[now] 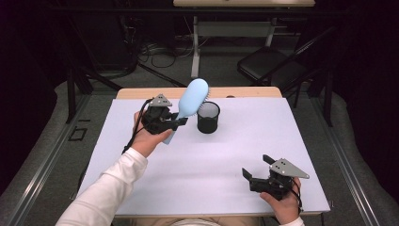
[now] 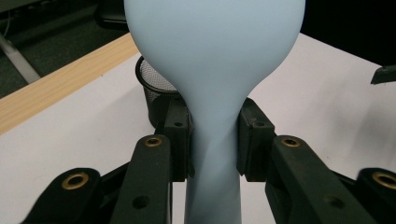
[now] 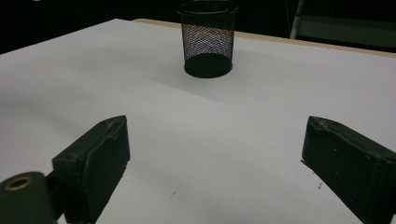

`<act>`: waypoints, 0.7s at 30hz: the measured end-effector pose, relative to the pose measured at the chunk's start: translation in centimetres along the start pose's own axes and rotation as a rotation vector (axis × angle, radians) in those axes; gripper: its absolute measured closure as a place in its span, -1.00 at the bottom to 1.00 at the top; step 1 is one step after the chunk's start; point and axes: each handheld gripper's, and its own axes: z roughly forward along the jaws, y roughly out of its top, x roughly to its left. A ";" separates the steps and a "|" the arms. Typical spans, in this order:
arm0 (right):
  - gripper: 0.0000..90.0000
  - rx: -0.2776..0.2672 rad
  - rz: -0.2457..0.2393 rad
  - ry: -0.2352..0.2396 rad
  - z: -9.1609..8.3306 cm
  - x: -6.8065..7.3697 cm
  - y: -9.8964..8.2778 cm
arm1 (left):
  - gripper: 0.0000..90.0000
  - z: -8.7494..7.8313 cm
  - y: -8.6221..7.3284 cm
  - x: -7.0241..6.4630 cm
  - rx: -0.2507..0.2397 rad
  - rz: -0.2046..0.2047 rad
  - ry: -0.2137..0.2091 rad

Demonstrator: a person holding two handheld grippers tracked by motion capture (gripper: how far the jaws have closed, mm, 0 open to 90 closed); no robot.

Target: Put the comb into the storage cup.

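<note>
Nearest us, our right gripper [image 1: 256, 175] rests low on the white desk [image 1: 226, 155] at its near right, jaws spread wide with nothing between them. Farther in, on the left, our left gripper [image 1: 181, 122] is clenched on the neck of a pale blue hairbrush [image 1: 192, 100], held raised and tilted. Its head hangs just beside a black mesh cup [image 1: 208, 117] standing upright mid-desk.

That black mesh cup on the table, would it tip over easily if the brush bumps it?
Probably yes: the mesh cup looks thin-walled and empty, so likely light. It stands taller than wide, so a knock from the hairbrush near the rim might topple or slide it.
</note>
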 end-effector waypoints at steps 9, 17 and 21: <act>-0.83 0.007 -0.001 0.001 0.3 0.0 0.0 | 0.55 -0.1 0.0 -0.7 -0.044 0.019 0.015; -0.83 0.018 -0.002 0.002 0.5 0.1 -0.1 | 0.55 0.1 -0.5 -1.0 -0.089 0.010 0.023; -0.83 0.023 0.005 0.001 0.6 0.1 -0.1 | 0.55 0.2 -0.7 -1.3 -0.105 0.007 0.021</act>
